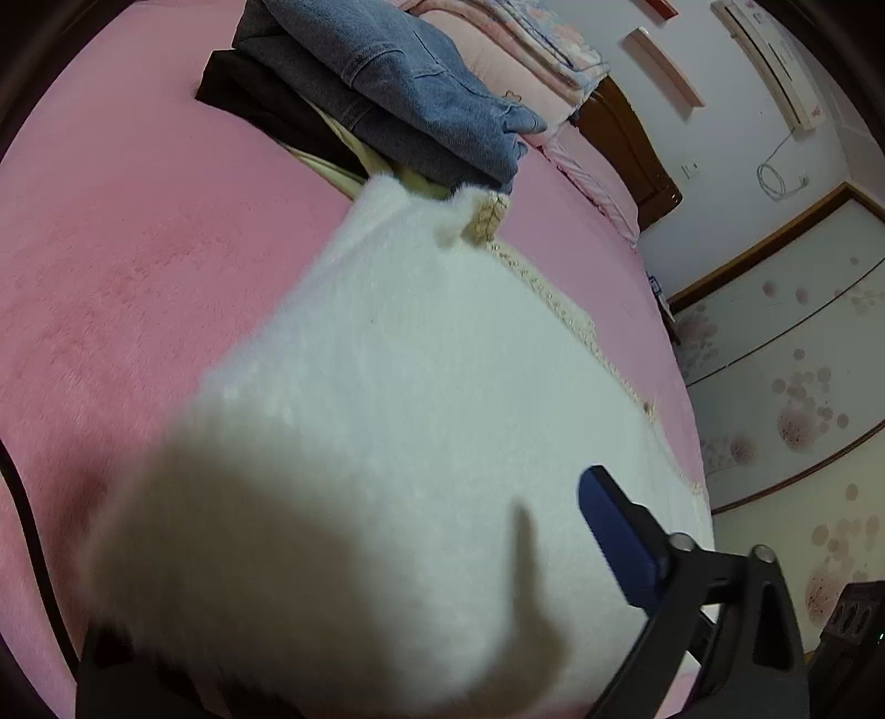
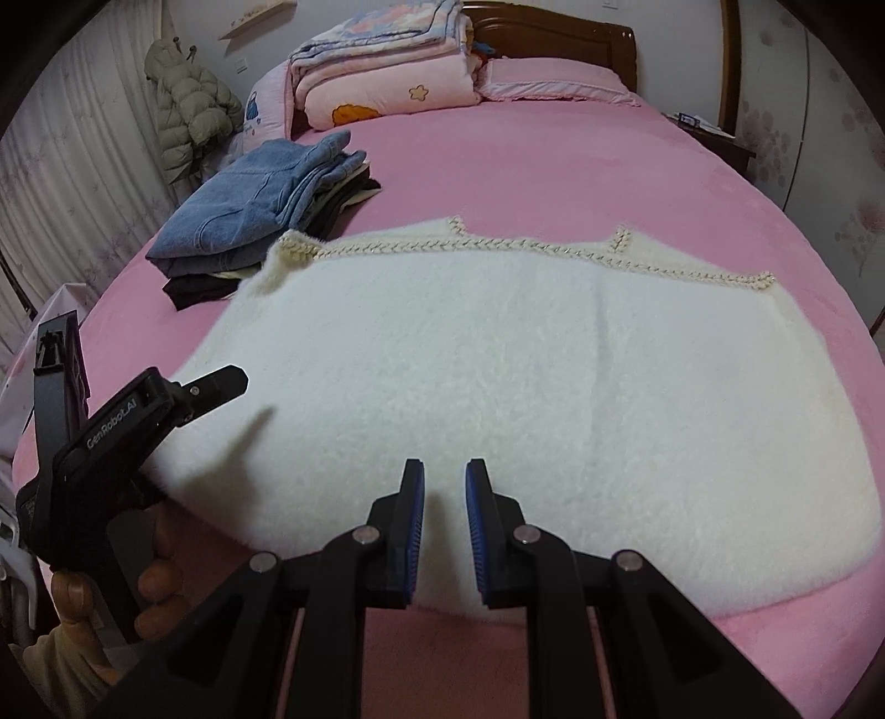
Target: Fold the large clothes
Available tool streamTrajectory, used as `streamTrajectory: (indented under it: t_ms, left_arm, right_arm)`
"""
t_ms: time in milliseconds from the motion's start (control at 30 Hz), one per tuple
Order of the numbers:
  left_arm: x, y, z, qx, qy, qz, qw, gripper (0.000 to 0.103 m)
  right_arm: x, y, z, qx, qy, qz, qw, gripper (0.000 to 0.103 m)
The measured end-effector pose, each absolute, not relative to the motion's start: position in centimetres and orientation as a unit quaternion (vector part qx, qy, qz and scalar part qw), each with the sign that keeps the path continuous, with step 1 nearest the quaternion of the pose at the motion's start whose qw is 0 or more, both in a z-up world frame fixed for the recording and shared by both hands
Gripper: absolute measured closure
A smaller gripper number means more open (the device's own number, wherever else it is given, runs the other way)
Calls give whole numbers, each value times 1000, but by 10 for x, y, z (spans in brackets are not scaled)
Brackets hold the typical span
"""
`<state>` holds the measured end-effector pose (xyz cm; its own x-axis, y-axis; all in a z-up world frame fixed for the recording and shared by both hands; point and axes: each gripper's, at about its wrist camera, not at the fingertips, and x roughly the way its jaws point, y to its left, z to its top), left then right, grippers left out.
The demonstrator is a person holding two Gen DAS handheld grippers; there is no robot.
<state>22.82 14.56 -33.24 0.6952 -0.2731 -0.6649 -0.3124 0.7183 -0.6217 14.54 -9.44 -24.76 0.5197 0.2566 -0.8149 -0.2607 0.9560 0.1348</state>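
Note:
A white fluffy knit garment (image 2: 498,376) with beige braided trim lies spread flat on the pink bed (image 2: 553,166). My right gripper (image 2: 445,520) hovers just above its near edge, jaws a little apart and empty. My left gripper (image 2: 221,387) is at the garment's left edge, held by a hand. In the left wrist view the white garment (image 1: 415,359) fills the lower frame. A blurred fold of it covers the left finger, and only the right blue-padded finger (image 1: 614,531) shows. Whether it grips the cloth is unclear.
A stack of folded clothes with blue jeans (image 2: 265,204) on top sits at the garment's far left corner; it also shows in the left wrist view (image 1: 398,94). Folded quilts (image 2: 387,61) and a pillow (image 2: 553,83) lie by the wooden headboard (image 2: 553,33).

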Motion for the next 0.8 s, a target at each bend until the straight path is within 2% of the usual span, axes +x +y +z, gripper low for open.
streamTrajectory:
  t_ms: [67, 100, 133, 167, 233, 567, 700, 800]
  left_arm:
    - [230, 152, -336, -395, 383, 14, 835, 29]
    - [231, 155, -337, -403, 382, 18, 831, 42]
    - [230, 162, -339, -411, 382, 22, 827, 63]
    - [228, 167, -341, -416, 385, 30, 823, 72]
    - [225, 172, -340, -421, 386, 20, 821, 83]
    - [225, 115, -244, -257, 353, -14, 899, 86]
    - [231, 87, -215, -212, 340, -41, 915, 86]
    - [241, 58, -202, -169, 337, -63, 924, 86]
  right_arm:
    - [146, -96, -247, -1, 461, 143, 876, 88]
    - [146, -98, -247, -1, 457, 139, 878, 88]
    - [147, -100, -247, -1, 455, 134, 880, 88]
    - [148, -102, -248, -1, 454, 130, 881, 88]
    - [150, -107, -247, -5, 450, 114, 886, 88]
    - [165, -105, -247, -54, 429, 126, 893, 89]
    - [177, -97, -272, -63, 478, 150, 863, 97]
    - [188, -100, -293, -30, 507, 172, 844, 102]
